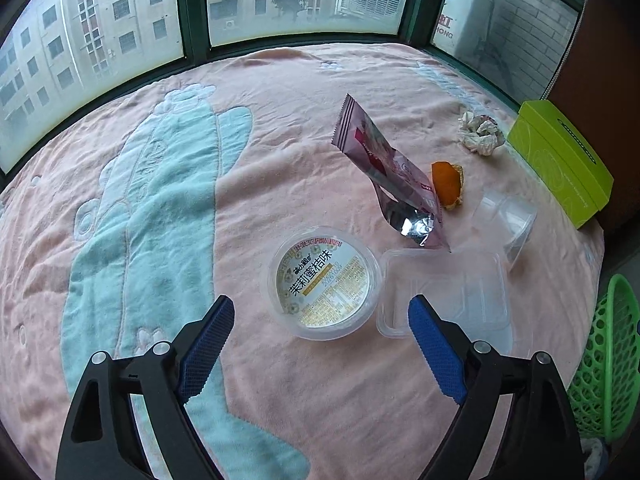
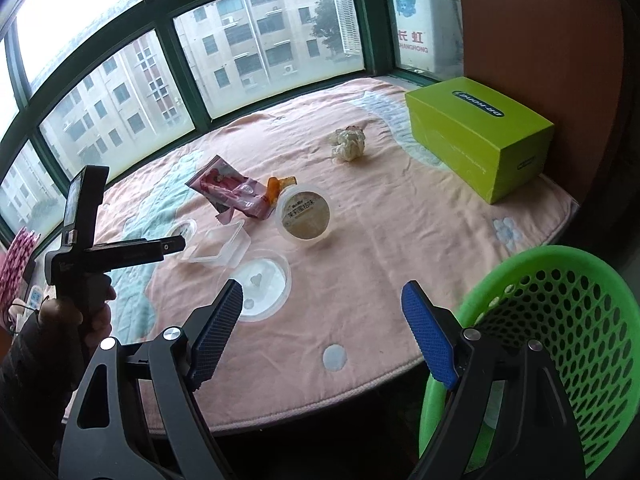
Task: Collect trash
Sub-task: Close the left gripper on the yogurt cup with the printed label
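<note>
With the trash scattered mid-tabletop and the green basket (image 2: 560, 344) waiting off the near right edge, the left gripper (image 1: 320, 316) hangs wide open and empty over the labelled cup (image 1: 322, 282), apparently to grasp it, while the right gripper (image 2: 322, 300) stands open, holding nothing.

Left gripper (image 1: 320, 316) is held tilted downward, jaws spread wide, nothing clamped. Right gripper (image 2: 322, 300) is likewise angled down, jaws apart, empty. Left hand (image 2: 94, 312) is seen wrapped round its handle.
</note>
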Demonstrator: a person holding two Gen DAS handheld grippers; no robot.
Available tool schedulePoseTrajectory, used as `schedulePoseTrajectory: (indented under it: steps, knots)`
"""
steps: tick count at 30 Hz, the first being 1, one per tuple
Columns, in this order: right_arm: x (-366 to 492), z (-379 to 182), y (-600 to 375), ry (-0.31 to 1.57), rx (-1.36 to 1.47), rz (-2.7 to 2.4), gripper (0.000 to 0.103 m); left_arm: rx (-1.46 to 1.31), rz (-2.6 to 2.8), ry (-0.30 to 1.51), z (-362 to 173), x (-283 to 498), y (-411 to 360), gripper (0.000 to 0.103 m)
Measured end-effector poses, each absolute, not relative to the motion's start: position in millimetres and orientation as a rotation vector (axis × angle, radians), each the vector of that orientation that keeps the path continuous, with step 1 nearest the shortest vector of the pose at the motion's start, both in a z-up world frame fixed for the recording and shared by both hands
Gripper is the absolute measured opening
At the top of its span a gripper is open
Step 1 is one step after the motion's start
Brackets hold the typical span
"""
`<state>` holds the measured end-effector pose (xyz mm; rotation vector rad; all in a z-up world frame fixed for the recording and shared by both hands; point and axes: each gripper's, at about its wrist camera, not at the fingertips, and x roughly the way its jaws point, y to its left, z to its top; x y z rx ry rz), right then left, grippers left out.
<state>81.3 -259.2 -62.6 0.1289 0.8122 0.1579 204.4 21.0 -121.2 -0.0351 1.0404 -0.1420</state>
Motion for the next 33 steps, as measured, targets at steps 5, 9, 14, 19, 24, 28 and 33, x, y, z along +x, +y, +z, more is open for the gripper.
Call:
schedulePoseTrajectory:
  steps: [5,9,14,19,24,28,33]
  knots:
    - [91.7,-74.8,-246.4,0.846,0.121,0.18,0.081,-0.051,-0.15,1.059,-130.9,216.1,21.4,0.086]
    - [98.2,-86.0,-235.3,0.872,0.114,0.202,0.081,-0.063,-0.164,1.064,-136.4,220.3,23.8,0.084]
    - [108.5,-100.8,-221.1,0.906,0.096,0.222,0.081,-0.088,-0.183,1.071,-140.5,222.7,28.1,0.069]
    - [117.0,-114.1,-209.3,0.929,0.08,0.242,0.084,-0.102,-0.194,1.061,-138.4,220.6,32.6,0.067]
    - [125.0,-126.6,-196.9,0.949,0.061,0.257,0.088,-0.122,-0.192,1.042,-130.0,215.2,40.7,0.067]
    - [132.3,-136.2,-186.3,0.964,0.042,0.273,0.09,-0.125,-0.187,1.024,-121.5,209.7,47.2,0.067]
    - [142.2,-144.1,-175.0,0.978,0.015,0.286,0.093,-0.129,-0.175,1.014,-115.5,203.5,55.7,0.067]
